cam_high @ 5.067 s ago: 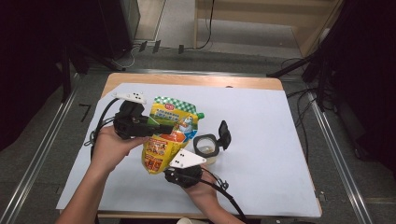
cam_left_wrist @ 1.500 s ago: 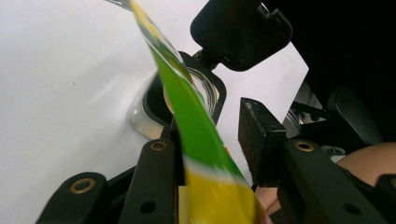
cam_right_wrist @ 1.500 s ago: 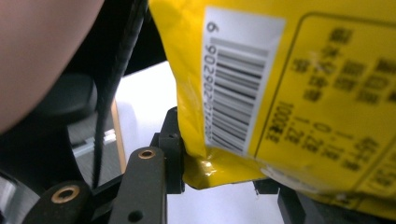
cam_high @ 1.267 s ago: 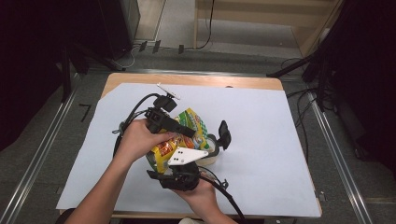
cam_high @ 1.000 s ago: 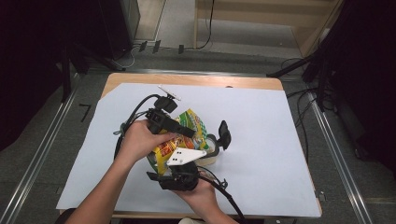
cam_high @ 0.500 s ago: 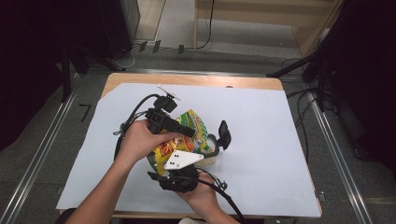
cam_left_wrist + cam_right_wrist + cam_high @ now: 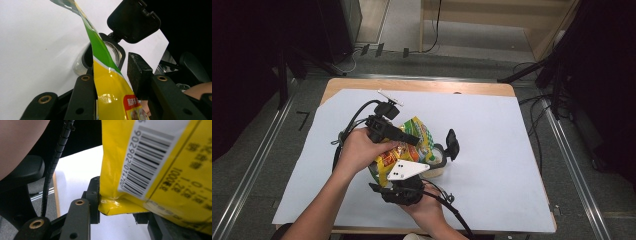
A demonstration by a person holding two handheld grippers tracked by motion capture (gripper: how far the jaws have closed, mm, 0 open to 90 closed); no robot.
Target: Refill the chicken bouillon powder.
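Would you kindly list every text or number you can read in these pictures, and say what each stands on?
"902902 014720", partly cut off, under the barcode on the yellow snack bag, right gripper view.
"1000", beside blurred characters, on the same bag's yellow back.
Red label with white characters on the bag, left gripper view: too blurred to read.
Bag's front print, high view: too small to read.

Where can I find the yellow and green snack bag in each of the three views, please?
High view: the snack bag is at the table's middle, between the two grippers, beside the open-lidded container.
Left gripper view: it runs up between the black jaws, crossing in front of the container.
Right gripper view: its barcoded back is at upper right, its bottom corner between the jaws.
Shared landmark: the white table cover.
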